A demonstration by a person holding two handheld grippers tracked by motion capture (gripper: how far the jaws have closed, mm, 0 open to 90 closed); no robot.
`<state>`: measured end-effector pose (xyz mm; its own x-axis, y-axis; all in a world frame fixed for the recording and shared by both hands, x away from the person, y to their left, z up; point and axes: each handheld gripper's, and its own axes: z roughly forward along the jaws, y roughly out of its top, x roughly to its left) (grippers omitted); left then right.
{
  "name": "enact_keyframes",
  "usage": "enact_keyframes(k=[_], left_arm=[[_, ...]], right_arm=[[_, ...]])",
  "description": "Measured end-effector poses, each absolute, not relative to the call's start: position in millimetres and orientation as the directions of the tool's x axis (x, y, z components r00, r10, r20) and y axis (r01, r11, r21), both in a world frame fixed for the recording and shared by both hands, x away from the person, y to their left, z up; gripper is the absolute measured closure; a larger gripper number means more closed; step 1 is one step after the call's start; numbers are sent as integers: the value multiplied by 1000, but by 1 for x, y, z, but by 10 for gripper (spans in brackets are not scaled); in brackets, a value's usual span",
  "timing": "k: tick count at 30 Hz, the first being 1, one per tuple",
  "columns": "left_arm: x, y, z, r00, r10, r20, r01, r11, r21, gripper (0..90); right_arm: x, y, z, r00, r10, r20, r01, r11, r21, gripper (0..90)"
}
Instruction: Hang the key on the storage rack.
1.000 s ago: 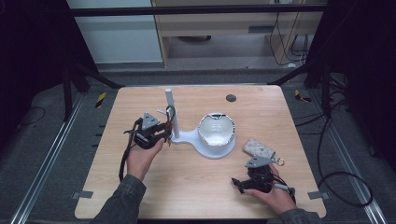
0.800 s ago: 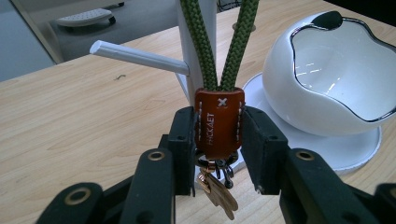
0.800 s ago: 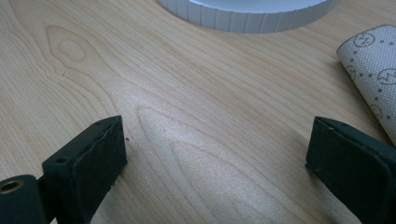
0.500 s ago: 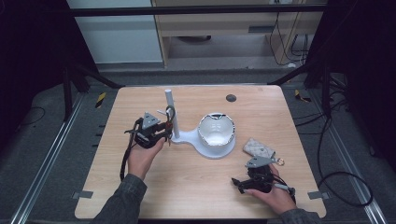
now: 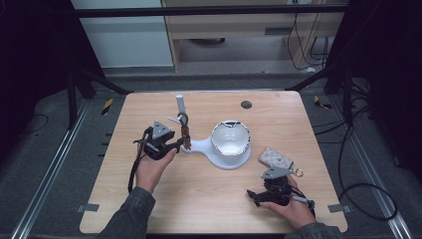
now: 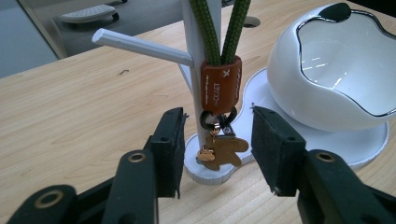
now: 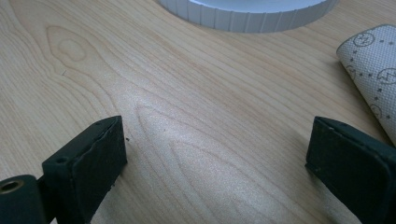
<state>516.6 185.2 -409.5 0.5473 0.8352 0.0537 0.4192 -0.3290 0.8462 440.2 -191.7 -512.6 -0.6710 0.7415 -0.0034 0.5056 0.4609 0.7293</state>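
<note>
1. Your left tool (image 6: 217, 140) has just been opening; its jaws flank the keychain (image 6: 220, 86) without pressing on it.
2. The keychain hangs from the white stand (image 5: 182, 115), left of the bowl (image 5: 230, 142) on the table (image 5: 199, 199).
3. It looks light and floppy: take it by the stiff leather tab (image 6: 221, 84), not the dangling charm (image 6: 223, 151).
4. Your right tool (image 7: 215, 158) rests wide open, empty.

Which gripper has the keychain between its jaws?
The left gripper: its just-opened jaws flank the gingerbread keychain without touching; the right gripper spans bare table.
</note>
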Motion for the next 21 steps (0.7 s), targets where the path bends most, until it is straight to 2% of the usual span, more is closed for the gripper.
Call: enact_keyframes(k=[12, 17, 21], left_arm=[[507, 205, -427, 538, 839, 74, 457, -365, 811, 361], [505, 216, -444, 537, 843, 43, 495, -355, 793, 246], [504, 221, -455, 529, 848, 20, 512, -338, 789, 202]], right_arm=[[440, -192, -513, -671, 741, -4, 506, 461, 729, 49], [440, -192, -512, -674, 739, -4, 504, 463, 729, 48], [441, -192, -513, -675, 738, -3, 503, 463, 730, 46]])
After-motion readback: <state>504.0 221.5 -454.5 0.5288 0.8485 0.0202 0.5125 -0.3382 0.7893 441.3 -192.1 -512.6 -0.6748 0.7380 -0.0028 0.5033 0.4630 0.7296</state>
